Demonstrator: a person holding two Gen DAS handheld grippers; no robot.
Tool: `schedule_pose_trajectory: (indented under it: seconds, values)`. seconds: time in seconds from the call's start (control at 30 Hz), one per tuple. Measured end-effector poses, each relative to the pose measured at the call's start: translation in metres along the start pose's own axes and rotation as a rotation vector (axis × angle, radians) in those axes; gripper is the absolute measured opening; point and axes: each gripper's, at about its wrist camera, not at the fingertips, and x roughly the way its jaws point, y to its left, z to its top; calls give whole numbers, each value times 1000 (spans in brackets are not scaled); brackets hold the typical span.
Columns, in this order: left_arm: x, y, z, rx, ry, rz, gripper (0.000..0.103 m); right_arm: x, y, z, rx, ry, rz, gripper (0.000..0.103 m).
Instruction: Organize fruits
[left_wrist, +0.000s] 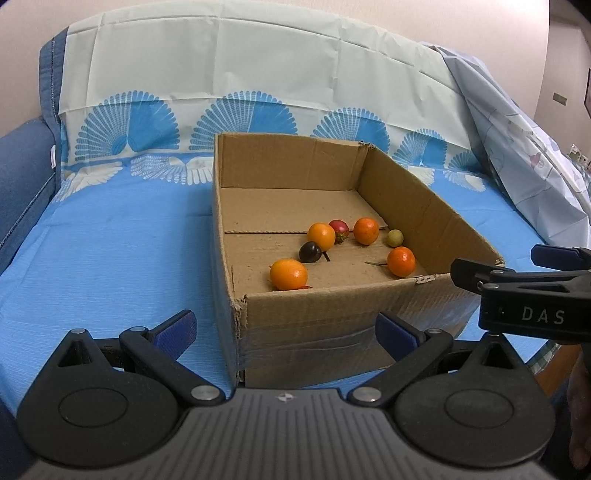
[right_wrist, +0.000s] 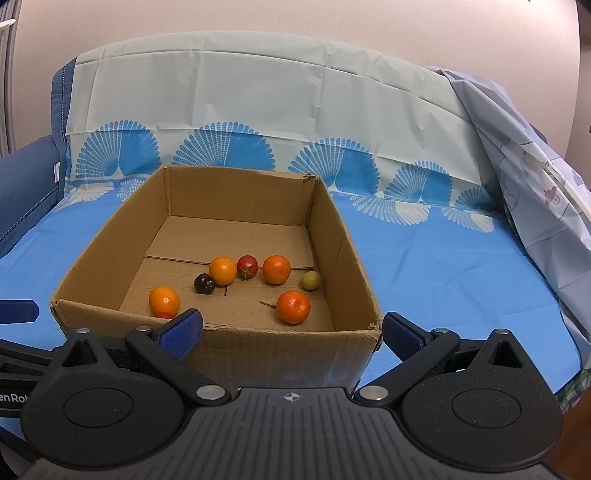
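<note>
cardboard box (right_wrist: 221, 343) sits open-topped on a blue patterned cloth (right_wrist: 443, 266), and serves as the reference for all positions below. all visible fruit lies on the box floor, in the near half.

contents, right wrist view: one orange fruit (right_wrist: 164, 300) in the near left corner, with a small red item (right_wrist: 164, 315) touching its near side, largely hidden by the front wall. a dark purple fruit (right_wrist: 204, 283) lies just behind and right of it, touching or nearly touching a second orange fruit (right_wrist: 222, 270). a red tomato-like fruit (right_wrist: 247, 266) with a green calyx sits just beside that one. a third orange fruit (right_wrist: 276, 269) lies right of the red one, slightly apart. a small yellow-green fruit (right_wrist: 311, 280) rests near the right wall. a fourth orange fruit (right_wrist: 293, 307), stem attached, lies near the front wall, right of centre.

left gripper (left_wrist: 286, 328): fingers spread wide, nothing between them, positioned outside the box before its front left corner.

right gripper (right_wrist: 291, 330): fingers spread wide, nothing held, positioned outside the front wall; the front wall spans the gap between the blue pads (right_wrist: 183, 328). neither gripper contacts fruit.

a pale sheet (right_wrist: 258, 85) hangs behind the box.
</note>
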Motion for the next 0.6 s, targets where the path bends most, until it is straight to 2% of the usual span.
schedule_pose_trajectory:
  seconds: [0.6]
  values:
    - [2, 2, 0, -4, 9, 1, 103, 0, 0, 0, -10, -2, 2, 102]
